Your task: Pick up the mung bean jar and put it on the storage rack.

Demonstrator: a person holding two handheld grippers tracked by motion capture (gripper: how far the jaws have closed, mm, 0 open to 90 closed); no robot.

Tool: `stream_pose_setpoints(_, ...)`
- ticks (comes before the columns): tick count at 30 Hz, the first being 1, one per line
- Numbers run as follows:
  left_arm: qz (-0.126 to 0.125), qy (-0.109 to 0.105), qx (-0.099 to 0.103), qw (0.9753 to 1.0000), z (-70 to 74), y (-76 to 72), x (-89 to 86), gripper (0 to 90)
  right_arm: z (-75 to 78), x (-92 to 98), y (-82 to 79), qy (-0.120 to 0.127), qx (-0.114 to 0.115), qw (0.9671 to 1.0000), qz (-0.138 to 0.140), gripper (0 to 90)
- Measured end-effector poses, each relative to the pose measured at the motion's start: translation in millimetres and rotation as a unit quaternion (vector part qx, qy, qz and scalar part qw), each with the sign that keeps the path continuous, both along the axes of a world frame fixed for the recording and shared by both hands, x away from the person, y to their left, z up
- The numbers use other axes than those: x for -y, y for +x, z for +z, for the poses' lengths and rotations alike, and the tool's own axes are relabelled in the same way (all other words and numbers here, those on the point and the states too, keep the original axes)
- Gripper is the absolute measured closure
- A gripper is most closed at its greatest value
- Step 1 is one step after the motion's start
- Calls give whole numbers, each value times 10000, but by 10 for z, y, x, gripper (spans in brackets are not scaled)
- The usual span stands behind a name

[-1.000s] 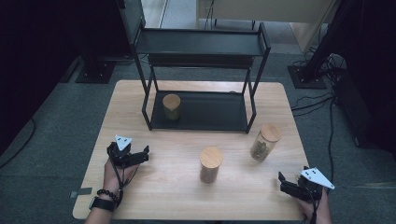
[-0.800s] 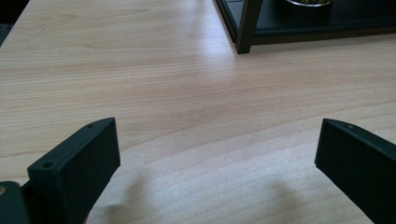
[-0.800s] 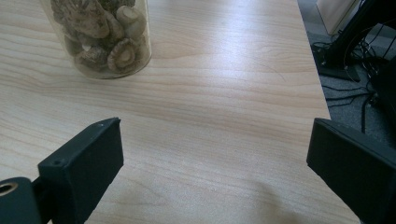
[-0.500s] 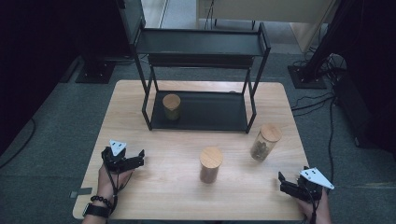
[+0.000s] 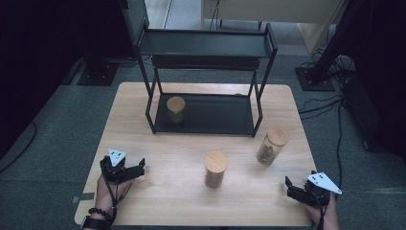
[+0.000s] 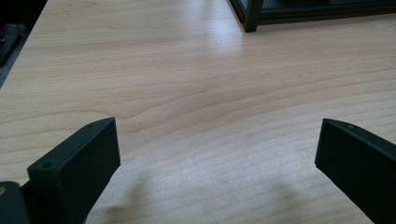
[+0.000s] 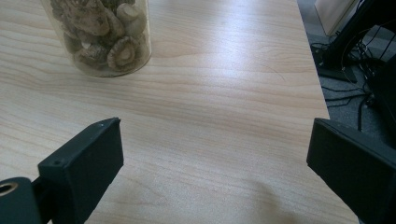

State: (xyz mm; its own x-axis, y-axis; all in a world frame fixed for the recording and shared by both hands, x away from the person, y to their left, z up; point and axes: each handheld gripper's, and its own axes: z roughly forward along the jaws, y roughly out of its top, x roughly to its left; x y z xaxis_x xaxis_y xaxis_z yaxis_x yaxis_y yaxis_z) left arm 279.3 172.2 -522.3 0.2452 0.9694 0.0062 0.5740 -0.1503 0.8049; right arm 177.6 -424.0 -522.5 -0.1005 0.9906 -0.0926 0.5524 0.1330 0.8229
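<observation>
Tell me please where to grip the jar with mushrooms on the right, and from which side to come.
Grip the mushroom jar around the middle of its glass body, below the wooden lid. It stands upright and round, free on the table, so probably a level approach from the near right, where the open right gripper already is, suits best.

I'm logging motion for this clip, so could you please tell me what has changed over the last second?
The left hand-held gripper has drawn back toward the table's near edge, jaws open and empty. The right hand-held gripper, the three jars and the black rack stayed put.
</observation>
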Motion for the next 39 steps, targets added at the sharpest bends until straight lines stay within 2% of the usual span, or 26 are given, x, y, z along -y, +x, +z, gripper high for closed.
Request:
stream_pose_setpoints(24, -35, 127, -19, 9999, 0, -163, -113, 2, -2, -16, 1, -75, -13, 10000, -16, 36)
stream_pose_setpoints(33, -58, 81, -94, 9999, -5, -180, -147, 2, -3, -22, 3, -102, -30, 9999, -16, 36)
stream_pose_setpoints(39, -132, 239, -156, 9995, -10, -168, -114, 2, -2, -23, 2, -98, -8, 9999, -21, 34)
